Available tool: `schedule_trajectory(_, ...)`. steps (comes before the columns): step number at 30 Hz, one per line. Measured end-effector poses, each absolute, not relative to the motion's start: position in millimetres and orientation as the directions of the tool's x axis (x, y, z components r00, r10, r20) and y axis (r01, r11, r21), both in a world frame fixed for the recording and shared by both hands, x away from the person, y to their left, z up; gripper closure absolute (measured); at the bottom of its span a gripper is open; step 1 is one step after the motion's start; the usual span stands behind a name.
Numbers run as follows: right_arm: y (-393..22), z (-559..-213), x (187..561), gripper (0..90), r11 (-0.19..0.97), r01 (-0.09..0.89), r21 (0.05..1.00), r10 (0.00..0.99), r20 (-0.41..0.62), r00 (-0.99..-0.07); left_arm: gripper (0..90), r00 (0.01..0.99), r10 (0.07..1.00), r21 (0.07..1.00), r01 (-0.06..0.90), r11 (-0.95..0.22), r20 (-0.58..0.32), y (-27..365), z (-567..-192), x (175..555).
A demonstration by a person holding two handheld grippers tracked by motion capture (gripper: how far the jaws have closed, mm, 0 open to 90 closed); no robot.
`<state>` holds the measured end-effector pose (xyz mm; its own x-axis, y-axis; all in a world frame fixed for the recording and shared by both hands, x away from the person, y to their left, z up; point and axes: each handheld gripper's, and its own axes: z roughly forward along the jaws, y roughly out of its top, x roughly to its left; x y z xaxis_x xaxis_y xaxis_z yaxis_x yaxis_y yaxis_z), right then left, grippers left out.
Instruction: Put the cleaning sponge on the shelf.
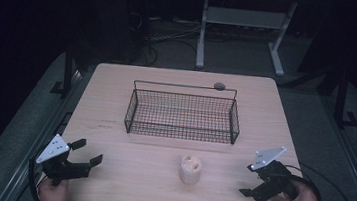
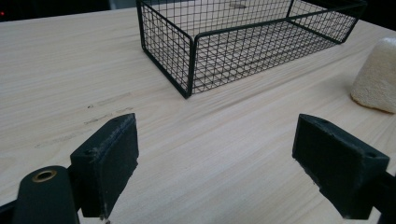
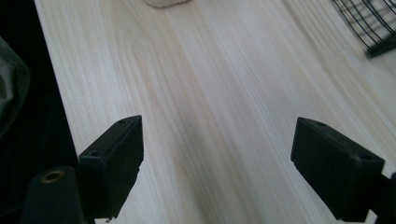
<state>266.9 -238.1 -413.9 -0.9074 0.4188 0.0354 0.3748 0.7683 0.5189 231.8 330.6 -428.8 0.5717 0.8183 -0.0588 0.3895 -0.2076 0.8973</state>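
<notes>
A pale beige sponge-like cylinder (image 1: 190,169) stands upright on the wooden table (image 1: 138,181), in front of a black wire basket (image 1: 181,131). My left gripper (image 1: 87,152) rests open near the front left corner, well left of the cylinder. In the left gripper view its jaws (image 2: 215,163) stand wide apart over bare wood, with the basket (image 2: 191,42) ahead and the cylinder (image 2: 376,77) at the right edge. My right gripper (image 1: 248,179) is open at the front right. Its own view (image 3: 217,165) catches the cylinder's base (image 3: 163,2) at the top and a basket corner (image 3: 371,25).
A small grey round object (image 1: 219,86) lies at the basket's back rim. Nothing shows inside the basket. The near table edge (image 3: 51,93) runs close to my right gripper. Beyond the table, a desk frame (image 1: 203,27) and cables lie on the dark floor.
</notes>
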Motion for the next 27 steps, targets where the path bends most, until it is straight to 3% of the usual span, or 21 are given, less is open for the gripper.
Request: schedule_trajectory(27, -163.4, -393.2, 291.5, 16.6, 0.841, 0.254, 0.477, 0.267, 0.043, -0.963, 13.9, 0.575, 0.816, 0.89, 0.401, -0.218, -0.059, 329.2, -430.0, 234.9)
